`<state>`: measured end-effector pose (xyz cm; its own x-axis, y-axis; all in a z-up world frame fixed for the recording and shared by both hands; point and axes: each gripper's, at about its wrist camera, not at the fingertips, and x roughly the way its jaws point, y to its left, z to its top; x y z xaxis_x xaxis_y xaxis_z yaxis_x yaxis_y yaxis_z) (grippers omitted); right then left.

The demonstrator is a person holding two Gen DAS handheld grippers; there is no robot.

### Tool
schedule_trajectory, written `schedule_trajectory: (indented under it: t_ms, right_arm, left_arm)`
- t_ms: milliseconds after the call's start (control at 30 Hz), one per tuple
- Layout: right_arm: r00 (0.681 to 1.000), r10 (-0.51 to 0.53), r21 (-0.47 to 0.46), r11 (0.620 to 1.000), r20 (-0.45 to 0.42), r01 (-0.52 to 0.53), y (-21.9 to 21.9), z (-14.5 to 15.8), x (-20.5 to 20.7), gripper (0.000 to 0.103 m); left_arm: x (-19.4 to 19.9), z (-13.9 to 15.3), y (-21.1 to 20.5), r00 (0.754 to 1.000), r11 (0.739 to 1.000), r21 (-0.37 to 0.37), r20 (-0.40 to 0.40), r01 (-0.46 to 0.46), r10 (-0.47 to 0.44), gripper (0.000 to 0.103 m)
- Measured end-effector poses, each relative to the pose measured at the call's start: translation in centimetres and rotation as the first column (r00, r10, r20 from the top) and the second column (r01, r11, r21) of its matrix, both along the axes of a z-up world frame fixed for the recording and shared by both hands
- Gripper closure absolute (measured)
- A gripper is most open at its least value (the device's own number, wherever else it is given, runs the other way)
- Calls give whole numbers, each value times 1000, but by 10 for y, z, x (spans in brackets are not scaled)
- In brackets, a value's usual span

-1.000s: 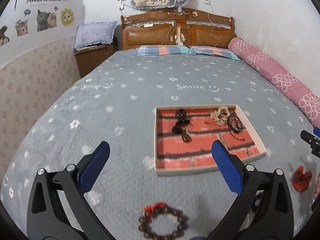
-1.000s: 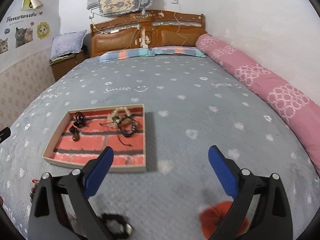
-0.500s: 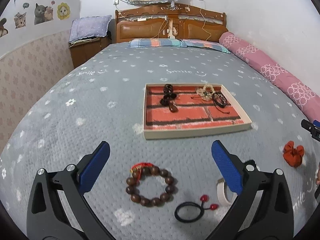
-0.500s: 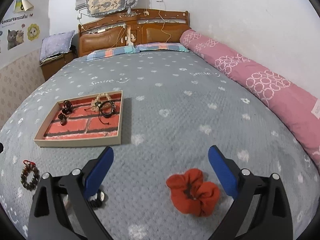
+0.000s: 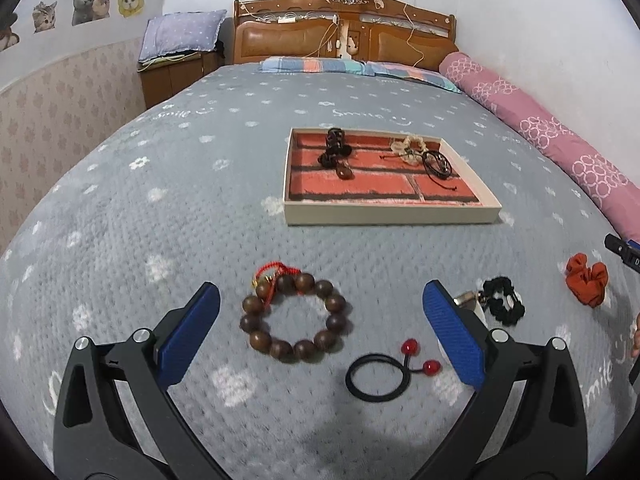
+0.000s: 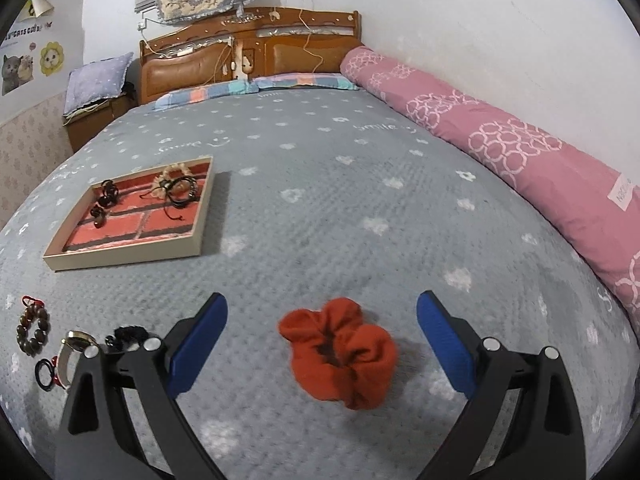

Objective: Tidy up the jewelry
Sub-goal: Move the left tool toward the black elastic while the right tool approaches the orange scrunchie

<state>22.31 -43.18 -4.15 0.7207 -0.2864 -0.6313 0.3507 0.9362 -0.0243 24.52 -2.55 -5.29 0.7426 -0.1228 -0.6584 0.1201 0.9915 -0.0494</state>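
A brown wooden-bead bracelet [image 5: 295, 316] with a red cord lies on the grey bedspread between the open blue fingers of my left gripper [image 5: 321, 320]. A black hair tie with red beads [image 5: 378, 372], a black scrunchie [image 5: 502, 306] and a silver bangle [image 5: 468, 304] lie to its right. A red scrunchie [image 6: 340, 352] lies between the open fingers of my right gripper [image 6: 322, 336]; it also shows in the left wrist view [image 5: 586, 278]. The brick-patterned tray [image 5: 390, 218] farther up the bed holds several dark and beige pieces; it also shows in the right wrist view [image 6: 120, 258].
A long pink bolster [image 6: 500, 148] runs along the bed's right side by the wall. Pillows [image 5: 352, 66] and a wooden headboard [image 5: 344, 36] are at the far end. A nightstand [image 5: 176, 72] stands at the far left.
Both grippers have pulled back toward the foot of the bed. The tray looks farther away, the bracelet now sits between the left fingers and the red scrunchie between the right fingers.
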Motion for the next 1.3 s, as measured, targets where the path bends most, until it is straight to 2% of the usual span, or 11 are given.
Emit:
schedule_trajectory:
  t_ms: [267, 767, 1000, 1100, 1300]
  right_arm:
    - [1000, 2, 8, 1000, -15, -2, -2, -14, -4, 9]
    - [998, 36, -15, 999, -46, -36, 29, -36, 1, 10]
    - [999, -21, -8, 1000, -32, 21, -1, -23, -4, 10]
    - [999, -46, 2, 999, -20, 46, -16, -19, -10, 10]
    - [995, -86, -2, 996, -46, 86, -40, -26, -11, 10]
  left_arm:
    - [-8, -27, -3, 999, 1000, -5, -40, 10, -11, 8]
    - [-16, -60, -4, 995, 999, -16, -98, 31, -32, 13]
    - [-16, -67, -7, 993, 999, -15, -113, 31, -32, 14]
    - [-16, -69, -7, 992, 999, -20, -122, 36, -38, 20]
    - [-15, -79, -8, 989, 999, -27, -143, 31, -34, 21]
